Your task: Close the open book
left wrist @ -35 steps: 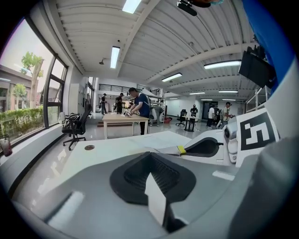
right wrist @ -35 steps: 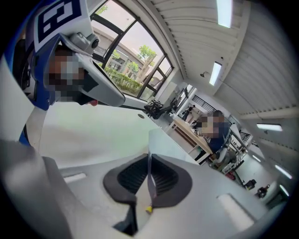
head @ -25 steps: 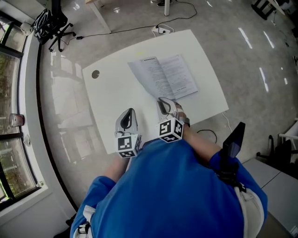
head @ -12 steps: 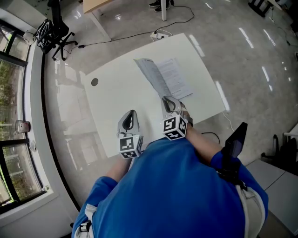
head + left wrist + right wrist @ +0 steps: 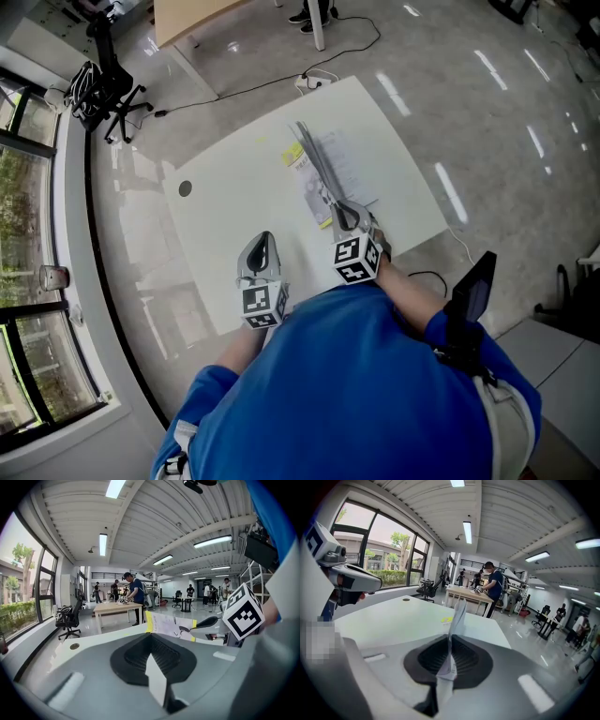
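Observation:
The book (image 5: 342, 171) lies on the white table (image 5: 225, 211), its right half flat and its left half raised on edge (image 5: 312, 159). A yellow strip (image 5: 292, 155) shows by the raised part. My right gripper (image 5: 345, 217) is shut on the near corner of that raised leaf. In the right gripper view the thin leaf (image 5: 457, 613) stands upright, pinched where the jaws (image 5: 446, 670) meet. My left gripper (image 5: 260, 246) hovers over the table to the left of the book, shut and holding nothing. From the left gripper view (image 5: 157, 679) I see the book (image 5: 169, 626) and the right gripper (image 5: 206, 622) ahead to the right.
A round grommet (image 5: 185, 187) sits in the table's far left corner. Beyond the table are an office chair (image 5: 105, 66), a wooden table (image 5: 192, 14) and a power strip with cable (image 5: 315, 79). Windows run along the left. People stand far off in the room.
The book's left half has swung up from lying flat to standing on edge, carried rightward by my right gripper. My left gripper has drifted slightly, still shut.

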Demonstrator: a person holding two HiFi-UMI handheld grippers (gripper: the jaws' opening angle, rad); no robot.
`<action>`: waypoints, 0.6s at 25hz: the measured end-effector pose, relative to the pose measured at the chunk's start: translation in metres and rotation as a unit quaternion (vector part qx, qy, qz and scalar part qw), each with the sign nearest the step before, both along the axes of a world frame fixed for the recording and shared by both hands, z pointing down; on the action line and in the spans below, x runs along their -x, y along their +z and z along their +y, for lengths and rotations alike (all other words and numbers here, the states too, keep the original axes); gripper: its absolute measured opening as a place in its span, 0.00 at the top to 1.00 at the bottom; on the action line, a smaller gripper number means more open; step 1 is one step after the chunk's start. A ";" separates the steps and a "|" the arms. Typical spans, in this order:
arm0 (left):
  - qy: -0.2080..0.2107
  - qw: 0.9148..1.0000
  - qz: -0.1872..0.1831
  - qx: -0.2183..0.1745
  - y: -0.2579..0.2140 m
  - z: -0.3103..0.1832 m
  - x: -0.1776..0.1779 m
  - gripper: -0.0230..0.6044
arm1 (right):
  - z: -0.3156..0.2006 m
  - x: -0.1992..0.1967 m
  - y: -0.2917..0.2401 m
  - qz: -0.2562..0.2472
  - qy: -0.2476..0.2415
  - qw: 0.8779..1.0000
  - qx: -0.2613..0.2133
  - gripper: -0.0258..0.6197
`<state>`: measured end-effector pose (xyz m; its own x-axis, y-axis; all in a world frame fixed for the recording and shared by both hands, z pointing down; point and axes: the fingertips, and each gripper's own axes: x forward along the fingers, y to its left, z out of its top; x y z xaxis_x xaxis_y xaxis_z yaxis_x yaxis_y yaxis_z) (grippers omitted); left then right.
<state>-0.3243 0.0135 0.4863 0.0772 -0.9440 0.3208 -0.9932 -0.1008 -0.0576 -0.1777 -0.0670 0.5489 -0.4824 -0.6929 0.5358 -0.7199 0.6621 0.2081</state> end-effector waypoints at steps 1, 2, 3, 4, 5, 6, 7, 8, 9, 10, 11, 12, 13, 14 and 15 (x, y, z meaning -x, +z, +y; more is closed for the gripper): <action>0.000 1.000 -0.001 0.001 0.000 -0.002 -0.002 0.95 | -0.002 -0.003 0.003 -0.001 0.003 1.000 0.004 0.92; 0.001 1.000 -0.002 0.002 0.000 -0.005 -0.004 0.95 | -0.005 -0.007 0.005 -0.001 0.006 1.000 0.008 0.92; 0.001 1.000 -0.003 0.002 0.000 -0.007 -0.006 0.95 | -0.007 -0.010 0.007 -0.002 0.008 1.000 0.011 0.92; 0.002 1.000 -0.004 0.003 -0.001 -0.009 -0.008 0.95 | -0.008 -0.013 0.010 -0.002 0.011 1.000 0.015 0.92; 0.003 1.000 -0.005 0.004 -0.001 -0.010 -0.010 0.95 | -0.008 -0.016 0.012 -0.002 0.013 1.000 0.019 0.92; 0.003 1.000 -0.006 0.005 -0.002 -0.012 -0.013 0.95 | -0.009 -0.019 0.014 -0.002 0.015 1.000 0.022 0.92; 0.003 1.000 -0.006 0.006 -0.003 -0.014 -0.015 0.95 | -0.011 -0.022 0.016 -0.002 0.016 1.000 0.025 0.92; 0.003 1.000 -0.006 0.006 -0.004 -0.017 -0.018 0.95 | -0.013 -0.025 0.017 -0.001 0.017 0.999 0.027 0.92; 0.003 1.000 -0.007 0.007 -0.005 -0.021 -0.020 0.95 | -0.016 -0.027 0.019 -0.001 0.018 0.999 0.029 0.92; 0.004 1.000 -0.009 0.008 -0.004 -0.023 -0.021 0.95 | -0.019 -0.029 0.021 -0.001 0.019 0.999 0.031 0.92; 0.005 1.000 -0.012 0.009 -0.002 -0.025 -0.022 0.95 | -0.020 -0.031 0.023 -0.001 0.020 0.999 0.034 0.92; 0.006 1.000 -0.014 0.011 0.000 -0.026 -0.023 0.95 | -0.021 -0.033 0.026 -0.001 0.021 0.999 0.038 0.92; 0.006 1.000 -0.015 0.013 0.001 -0.027 -0.025 0.95 | -0.021 -0.035 0.029 -0.001 0.022 0.999 0.042 0.92; 0.006 1.000 -0.016 0.015 0.002 -0.028 -0.027 0.95 | -0.022 -0.038 0.031 -0.001 0.023 0.999 0.046 0.92; 0.007 1.000 -0.017 0.016 0.002 -0.029 -0.029 0.95 | -0.022 -0.040 0.033 -0.002 0.024 0.998 0.051 0.92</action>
<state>-0.2955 -0.0151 0.4881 0.0781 -0.9320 0.3540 -0.9893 -0.1162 -0.0877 -0.1373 -0.0891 0.5822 -0.4513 -0.6578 0.6030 -0.7525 0.6437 0.1391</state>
